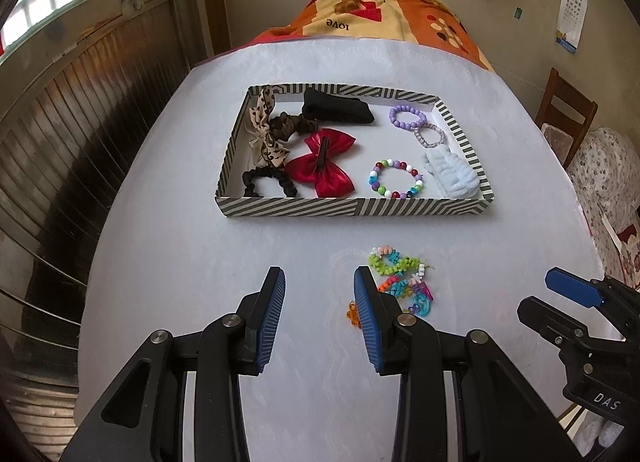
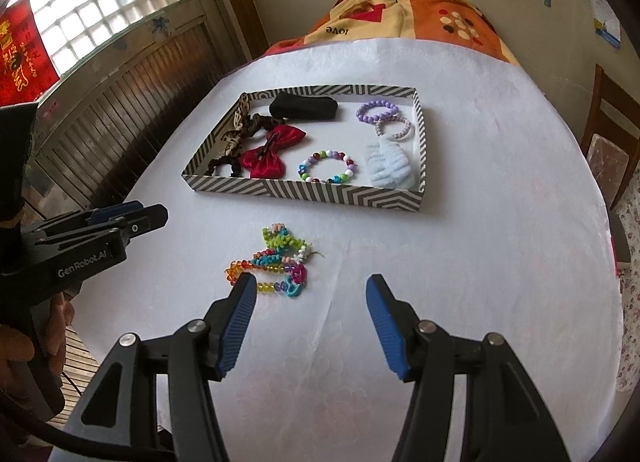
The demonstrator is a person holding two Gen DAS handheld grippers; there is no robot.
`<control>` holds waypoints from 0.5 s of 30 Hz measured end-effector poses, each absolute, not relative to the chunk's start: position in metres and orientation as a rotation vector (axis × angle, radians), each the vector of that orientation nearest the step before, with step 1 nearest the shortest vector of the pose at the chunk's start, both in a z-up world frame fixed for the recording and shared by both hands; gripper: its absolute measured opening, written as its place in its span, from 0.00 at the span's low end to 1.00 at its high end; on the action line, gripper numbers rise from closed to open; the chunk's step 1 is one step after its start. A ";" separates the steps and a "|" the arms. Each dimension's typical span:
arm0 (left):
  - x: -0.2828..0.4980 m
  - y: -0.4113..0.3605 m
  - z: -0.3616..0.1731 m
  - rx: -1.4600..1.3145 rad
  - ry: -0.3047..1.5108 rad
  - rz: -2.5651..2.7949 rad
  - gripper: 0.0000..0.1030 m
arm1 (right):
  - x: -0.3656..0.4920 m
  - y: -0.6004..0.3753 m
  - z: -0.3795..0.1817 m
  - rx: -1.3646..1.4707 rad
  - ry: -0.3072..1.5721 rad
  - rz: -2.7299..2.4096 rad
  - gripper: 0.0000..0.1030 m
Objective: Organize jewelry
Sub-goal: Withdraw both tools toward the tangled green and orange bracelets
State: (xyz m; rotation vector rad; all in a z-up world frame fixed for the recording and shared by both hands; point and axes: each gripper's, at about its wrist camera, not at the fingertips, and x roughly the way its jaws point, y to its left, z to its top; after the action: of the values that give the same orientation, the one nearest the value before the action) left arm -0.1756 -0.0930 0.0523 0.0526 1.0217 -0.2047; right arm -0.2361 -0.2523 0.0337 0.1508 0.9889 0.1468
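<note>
A striped tray (image 1: 352, 207) (image 2: 304, 191) sits on the white table. It holds a red bow (image 1: 324, 161) (image 2: 268, 155), a multicolour bead bracelet (image 1: 396, 179) (image 2: 328, 166), a purple bead bracelet (image 1: 408, 117) (image 2: 376, 110), a black hair piece (image 1: 336, 107) and a pale blue scrunchie (image 1: 450, 173). A heap of colourful bead bracelets (image 1: 400, 278) (image 2: 276, 262) lies on the table in front of the tray. My left gripper (image 1: 320, 282) is open and empty, just left of the heap. My right gripper (image 2: 312, 286) is open and empty, just right of the heap.
A brown scrunchie and a leopard bow (image 1: 264, 129) fill the tray's left side. A patterned blanket (image 1: 380, 9) lies beyond the table's far edge. A wooden chair (image 1: 564, 109) stands at the right. Wooden wall panelling runs along the left.
</note>
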 end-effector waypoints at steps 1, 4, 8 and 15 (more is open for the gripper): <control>-0.175 -0.093 0.051 0.050 1.025 -0.206 0.25 | -0.235 -0.252 0.033 0.152 0.991 0.147 0.59; -0.174 -0.091 0.047 0.032 1.046 -0.231 0.25 | -0.233 -0.253 0.030 0.153 1.001 0.143 0.59; -0.172 -0.089 0.033 -0.006 1.111 -0.301 0.25 | -0.229 -0.257 0.021 0.156 1.022 0.137 0.59; -0.173 -0.096 0.004 0.028 1.179 -0.347 0.25 | -0.210 -0.254 -0.003 0.155 1.059 0.166 0.59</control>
State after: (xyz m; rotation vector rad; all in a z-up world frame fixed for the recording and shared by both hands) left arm -0.1734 -0.0959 0.0039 0.0277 1.1786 -0.3471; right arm -0.2101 -0.2538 -0.0030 0.1553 1.0585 0.1665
